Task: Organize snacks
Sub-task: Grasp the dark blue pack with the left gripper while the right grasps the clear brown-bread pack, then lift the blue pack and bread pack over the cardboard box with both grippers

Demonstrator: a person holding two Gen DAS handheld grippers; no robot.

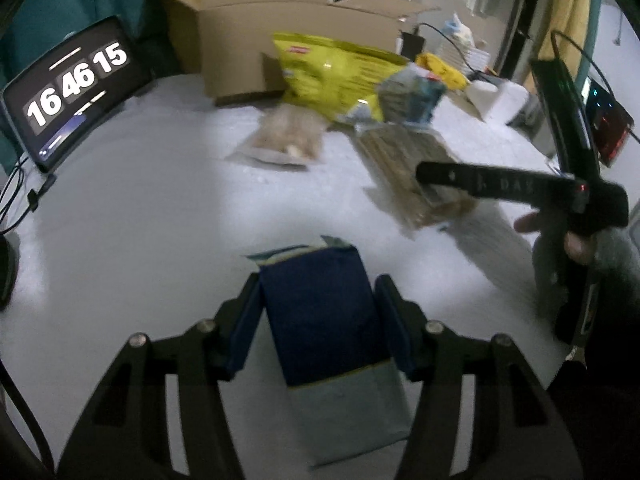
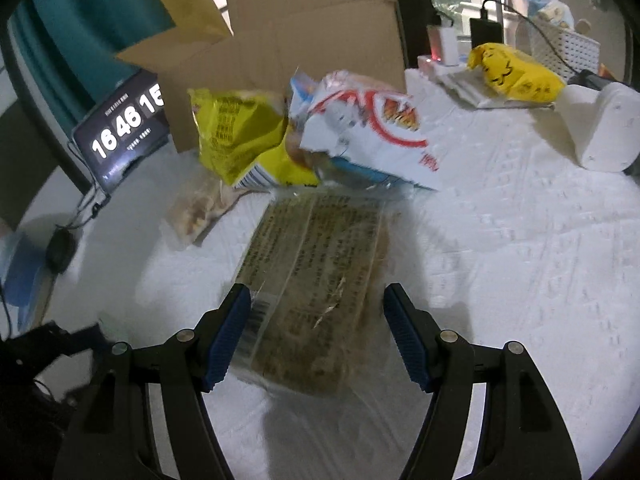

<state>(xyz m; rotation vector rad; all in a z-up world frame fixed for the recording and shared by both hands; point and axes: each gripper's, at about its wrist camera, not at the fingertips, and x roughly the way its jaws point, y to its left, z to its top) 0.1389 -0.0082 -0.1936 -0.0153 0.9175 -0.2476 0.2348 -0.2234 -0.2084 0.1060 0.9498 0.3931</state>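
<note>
My left gripper [image 1: 320, 294] is shut on a dark blue snack packet [image 1: 324, 328] with a pale lower end, held just above the white table [image 1: 140, 240]. My right gripper [image 2: 316, 336] is open and straddles the near end of a long clear packet of brown snacks [image 2: 316, 256], which lies flat; the right pad stands apart from it. That packet [image 1: 400, 156] also shows in the left wrist view, with the right gripper's black frame [image 1: 520, 188] and a hand [image 1: 576, 248] over it. A yellow chip bag [image 2: 236, 136], a white and red bag [image 2: 368, 132] and a clear bag of beige snacks [image 2: 196, 212] lie beyond.
An open cardboard box [image 2: 316, 36] stands behind the snacks. A tablet showing a clock [image 1: 76, 88] leans at the far left with cables below it. A small yellow bag [image 2: 516, 72], a charger and a white object [image 2: 600, 128] sit at the back right.
</note>
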